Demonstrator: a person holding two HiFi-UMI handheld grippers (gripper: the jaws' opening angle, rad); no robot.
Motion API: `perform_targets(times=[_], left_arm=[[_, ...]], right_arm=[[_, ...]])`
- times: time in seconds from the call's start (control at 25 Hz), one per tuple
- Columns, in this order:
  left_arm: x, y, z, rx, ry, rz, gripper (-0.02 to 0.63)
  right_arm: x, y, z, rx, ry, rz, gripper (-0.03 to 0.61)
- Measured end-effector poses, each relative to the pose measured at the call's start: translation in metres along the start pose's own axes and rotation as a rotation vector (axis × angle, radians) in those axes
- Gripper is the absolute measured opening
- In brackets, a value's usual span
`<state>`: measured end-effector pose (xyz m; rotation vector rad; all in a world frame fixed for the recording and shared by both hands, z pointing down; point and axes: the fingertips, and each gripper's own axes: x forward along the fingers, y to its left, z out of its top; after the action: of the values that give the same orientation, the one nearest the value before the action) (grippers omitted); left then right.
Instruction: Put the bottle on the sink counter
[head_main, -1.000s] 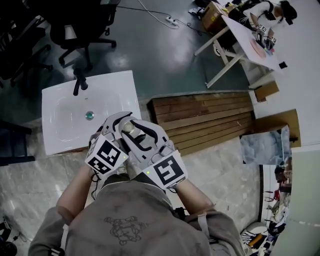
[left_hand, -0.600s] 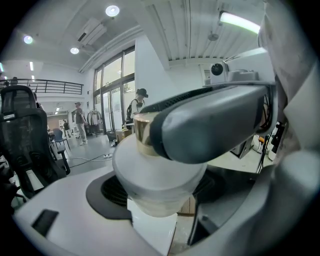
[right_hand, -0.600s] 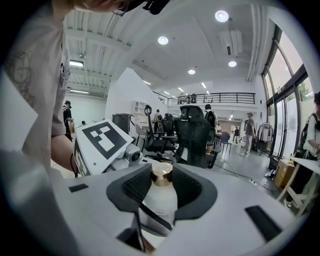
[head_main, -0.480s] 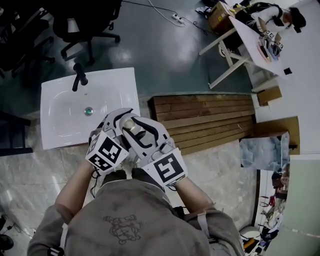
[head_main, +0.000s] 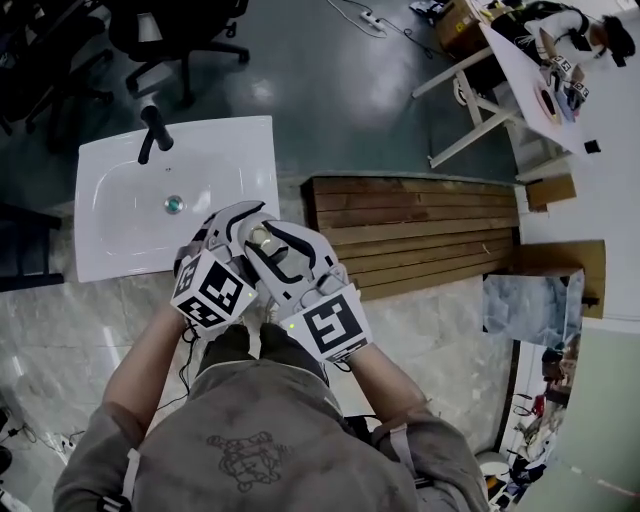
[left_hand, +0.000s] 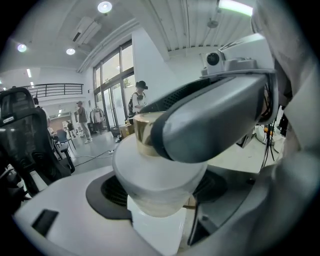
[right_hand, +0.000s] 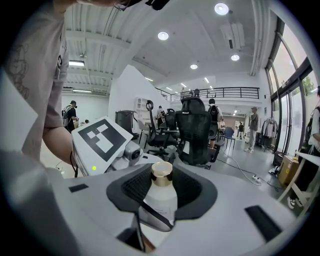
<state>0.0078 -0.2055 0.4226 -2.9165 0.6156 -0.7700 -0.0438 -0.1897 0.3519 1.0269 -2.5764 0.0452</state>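
Observation:
A white bottle with a gold cap (head_main: 260, 238) is held upright between both grippers, in front of the person's chest and just off the near right corner of the white sink counter (head_main: 240, 150). My left gripper (head_main: 238, 222) and right gripper (head_main: 272, 240) are pressed together around it. In the right gripper view the bottle (right_hand: 160, 200) sits between the dark pads, with the right gripper (right_hand: 161, 197) shut on it. In the left gripper view the bottle (left_hand: 160, 170) fills the middle between the pads of the left gripper (left_hand: 157, 200), and the right gripper's grey jaw crosses above it.
The sink has a black faucet (head_main: 152, 130) at its far side and a drain (head_main: 174, 204) in the basin. A slatted wooden platform (head_main: 410, 235) lies to the right. Black office chairs (head_main: 170, 30) stand beyond the sink, and a white trestle table (head_main: 530, 80) stands at the far right.
Both grippers stay clasped around the bottle in nearly the same place by the sink's corner. The head view has shifted slightly.

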Motion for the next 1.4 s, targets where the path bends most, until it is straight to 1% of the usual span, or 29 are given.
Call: perform_targets(times=[0.16,0.4,0.64,0.84,1.04,1.4], left_arm=[[0.012,0.002,-0.011,-0.016,0.008,0.004,0.327],[0.036,0.004,-0.039,0.018,0.063,0.01,0.327],[0.049,-0.002,-0.066,-0.017,0.049,0.005,0.327],[0.062,-0.007,-0.09,-0.03,0.059,0.002,0.327],[0.076,-0.013,-0.108,-0.03,0.072,-0.022,0.327],[0.097,-0.023,-0.138,-0.058,0.11,-0.071,0.327]], right_arm=[[0.007,-0.006,-0.014,0.009,0.007,0.008,0.133],[0.021,-0.012,-0.046,-0.013,0.064,0.002,0.133],[0.032,-0.009,-0.075,-0.001,0.098,0.018,0.133],[0.042,-0.007,-0.102,0.01,0.13,0.02,0.132],[0.047,-0.009,-0.127,0.041,0.152,0.011,0.132],[0.057,-0.012,-0.159,0.097,0.16,0.021,0.132]])
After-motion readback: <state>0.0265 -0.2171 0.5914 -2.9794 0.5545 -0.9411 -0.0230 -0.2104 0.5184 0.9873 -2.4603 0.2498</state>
